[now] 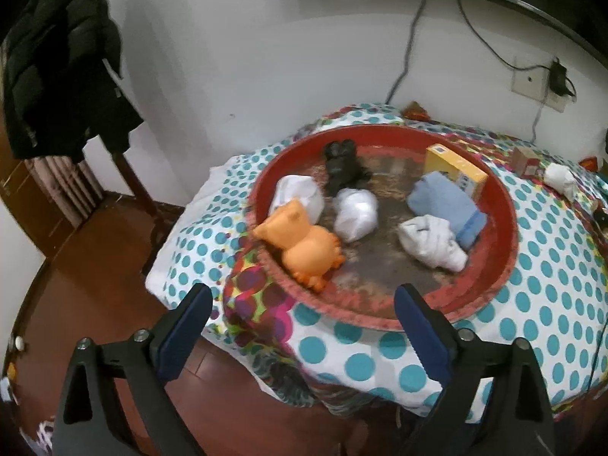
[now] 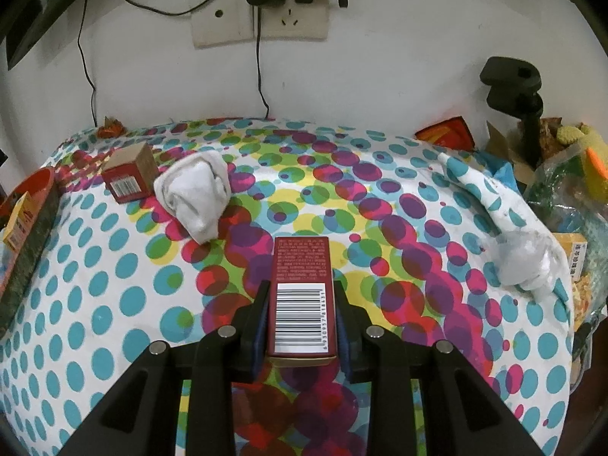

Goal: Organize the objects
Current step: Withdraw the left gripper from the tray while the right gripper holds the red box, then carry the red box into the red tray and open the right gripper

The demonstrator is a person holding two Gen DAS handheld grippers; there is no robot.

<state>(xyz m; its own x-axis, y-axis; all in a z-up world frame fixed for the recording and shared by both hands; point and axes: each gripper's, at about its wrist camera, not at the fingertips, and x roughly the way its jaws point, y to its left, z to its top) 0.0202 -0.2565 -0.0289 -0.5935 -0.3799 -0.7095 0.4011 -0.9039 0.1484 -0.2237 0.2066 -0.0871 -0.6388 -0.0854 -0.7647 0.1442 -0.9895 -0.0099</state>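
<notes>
- The right tool [image 2: 302,317] is gripping a red box [image 2: 301,296], fingers pressing both long sides; the box's long axis is running straight ahead along the fingers, barcode face up, hanging over the spotted bench [image 2: 114,304].
- The left tool [image 1: 304,326] is standing wide open and holding nothing, hovering at the near rim of the red tray [image 1: 507,205].
- The tray is lying to the left of the right tool, only its edge showing at that view's left border; the box likely has to travel leftward to join the things in it, so the right hand is carrying while the left is nearer the tray.
- The tray is already holding an orange toy [image 1: 300,243], white bundles, a blue cloth [image 1: 444,205] and a yellow box [image 1: 456,169]; open room is showing at its near middle.
- A small carton [image 2: 131,176] and a white sock [image 2: 197,193] are sitting on the bench between the right tool and the tray; passing above them looks safest.
</notes>
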